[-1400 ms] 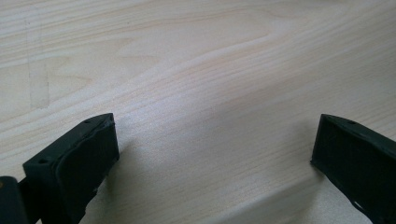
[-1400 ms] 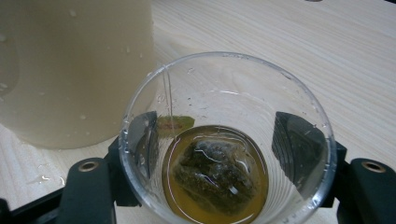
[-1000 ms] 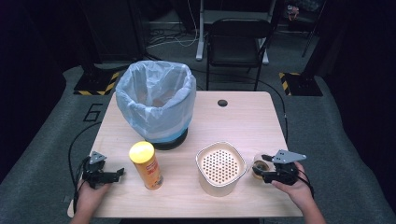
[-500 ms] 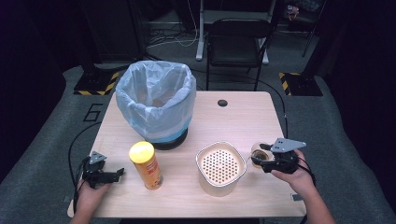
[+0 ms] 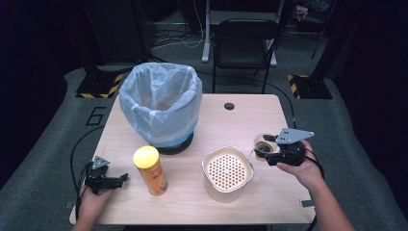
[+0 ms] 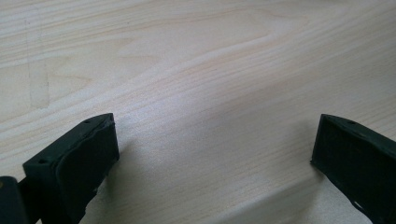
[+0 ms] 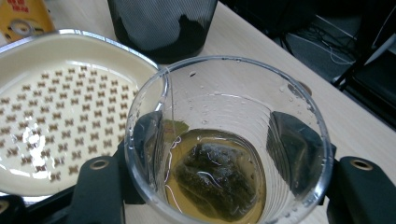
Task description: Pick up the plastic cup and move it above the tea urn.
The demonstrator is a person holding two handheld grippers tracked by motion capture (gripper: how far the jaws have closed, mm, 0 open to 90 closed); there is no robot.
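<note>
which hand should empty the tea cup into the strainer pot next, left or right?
Right. The right gripper already has its jaws clamped on the clear cup with the tea bag, just beside the strainer pot. The left gripper sits open on the table, beyond the yellow can.

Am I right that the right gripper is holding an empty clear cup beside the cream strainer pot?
Not quite: the cup is not empty. The right gripper view shows a tea bag lying in amber liquid at its bottom. The rest holds: the right gripper has its jaws closed on the clear cup, beside the cream strainer pot.
</note>
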